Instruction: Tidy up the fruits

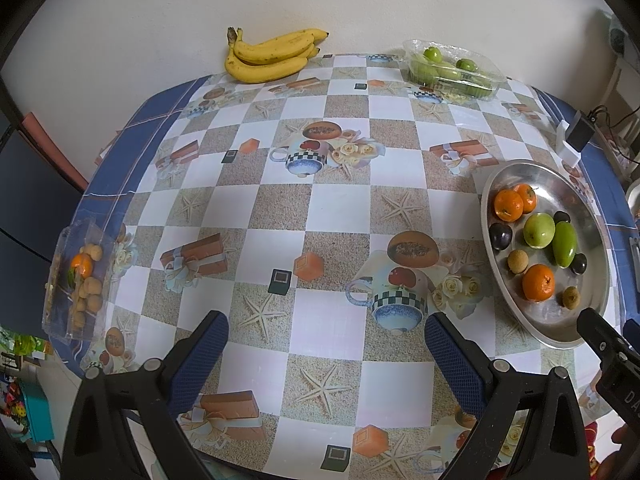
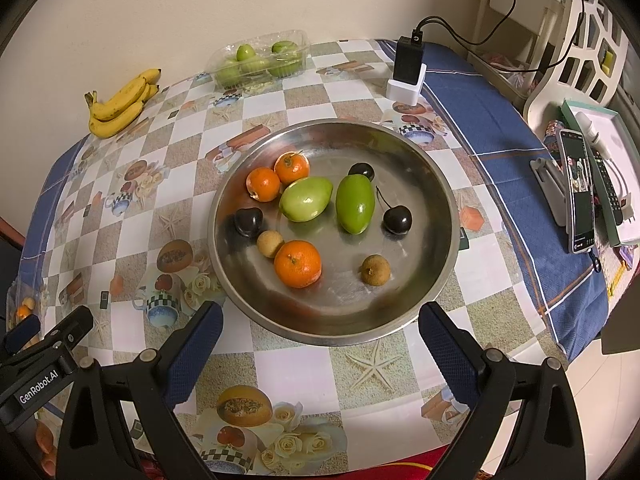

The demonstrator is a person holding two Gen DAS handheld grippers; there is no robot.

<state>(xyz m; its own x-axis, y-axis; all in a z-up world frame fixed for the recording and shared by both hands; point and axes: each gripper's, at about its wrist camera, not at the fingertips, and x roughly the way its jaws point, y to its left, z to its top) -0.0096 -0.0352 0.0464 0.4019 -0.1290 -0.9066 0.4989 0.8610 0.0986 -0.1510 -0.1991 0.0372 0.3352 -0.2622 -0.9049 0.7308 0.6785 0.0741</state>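
A round steel dish (image 2: 436, 184) (image 1: 516, 172) holds three oranges (image 2: 297, 263), two green fruits (image 2: 355, 203), dark cherries (image 2: 397, 219) and two small brown longans (image 2: 376, 270). My right gripper (image 2: 320, 340) hovers open just before the dish's near rim, holding nothing. My left gripper (image 1: 326, 348) is open over the patterned tablecloth, left of the dish, also with nothing in it. A bunch of bananas (image 1: 270, 56) lies at the table's far edge by the wall. One clear tub (image 1: 452, 70) has green fruits. Another clear tub (image 1: 78, 280) at the left edge has longans and an orange.
A black charger in a white stand (image 2: 406, 70) sits behind the dish. At the right, beyond the table's blue border, a phone on a stand (image 2: 578, 192) and a tray of small items (image 2: 608, 148) rest. A white plastic chair (image 2: 588, 40) stands far right.
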